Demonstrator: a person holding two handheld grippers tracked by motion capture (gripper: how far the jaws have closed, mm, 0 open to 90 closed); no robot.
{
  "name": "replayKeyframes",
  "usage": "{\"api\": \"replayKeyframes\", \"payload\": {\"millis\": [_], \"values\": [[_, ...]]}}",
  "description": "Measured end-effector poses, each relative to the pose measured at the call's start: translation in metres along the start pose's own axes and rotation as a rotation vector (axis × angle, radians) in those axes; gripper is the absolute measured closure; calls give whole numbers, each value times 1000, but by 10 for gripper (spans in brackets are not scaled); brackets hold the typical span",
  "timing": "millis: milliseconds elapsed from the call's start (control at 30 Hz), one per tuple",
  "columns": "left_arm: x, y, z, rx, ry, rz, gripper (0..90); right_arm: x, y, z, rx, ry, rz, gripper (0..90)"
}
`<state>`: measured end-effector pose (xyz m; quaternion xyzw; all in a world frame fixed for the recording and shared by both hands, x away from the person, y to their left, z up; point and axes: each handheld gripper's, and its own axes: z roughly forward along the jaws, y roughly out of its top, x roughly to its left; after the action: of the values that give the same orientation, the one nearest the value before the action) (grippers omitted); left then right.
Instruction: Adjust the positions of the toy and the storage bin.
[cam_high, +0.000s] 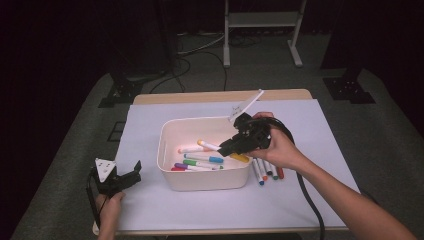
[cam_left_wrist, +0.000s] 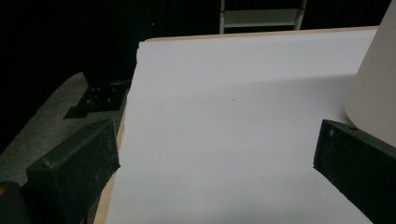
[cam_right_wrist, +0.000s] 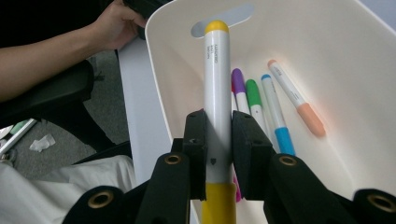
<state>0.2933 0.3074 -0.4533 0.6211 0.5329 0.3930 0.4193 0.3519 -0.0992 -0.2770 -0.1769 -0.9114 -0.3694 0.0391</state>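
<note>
**Over the bin: yellow marker gripped**

Above the white bin (cam_high: 170, 165), a yellow-capped marker (cam_right_wrist: 217, 98) is clamped between the jaws of the right gripper (cam_right_wrist: 218, 140), closed tight on its white barrel. Purple, green, blue and orange markers (cam_right_wrist: 275, 112) are seen lying on the bin floor beneath it. More markers (cam_high: 267, 171) are left on the white sheet (cam_high: 310, 125) just beside the bin. At the sheet's near left corner, the left gripper (cam_high: 131, 172) is held with jaws wide apart, nothing between them.

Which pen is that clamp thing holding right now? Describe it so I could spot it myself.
Find the white bin in the middle of the table. Above its right side, the right gripper is shut on a white marker with a yellow cap and yellow tail. It alone is lifted; the other markers lie on the bin's floor.
</note>
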Motion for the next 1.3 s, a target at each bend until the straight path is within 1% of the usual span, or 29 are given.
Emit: {"api": "replayKeyframes", "payload": {"millis": [100,233,400,467,567,667,767,867,1067,1300], "values": [[0,0,0,0,0,-2,0,0,6,11,9,11,-26,755],[0,0,0,-3,-2,-5,0,-1,11,29,43,23,-63,755],[0,0,0,-4,-2,-5,0,-3,16,51,82,34,-95,755],[0,0,0,-5,-2,-6,0,-5,17,58,97,46,-89,755],[0,0,0,-4,-2,-6,0,-7,20,69,113,58,-102,754],[0,0,0,-5,-1,-6,0,-9,22,81,138,53,-116,755],[0,0,0,-6,-2,-8,0,-10,23,89,153,71,-113,754],[0,0,0,-5,-2,-10,0,-11,24,96,176,74,-115,754],[1,0,0,-5,-2,-9,0,-10,25,108,215,80,-144,753],[1,0,0,-5,-3,-12,0,-9,24,114,242,80,-149,747]]}}
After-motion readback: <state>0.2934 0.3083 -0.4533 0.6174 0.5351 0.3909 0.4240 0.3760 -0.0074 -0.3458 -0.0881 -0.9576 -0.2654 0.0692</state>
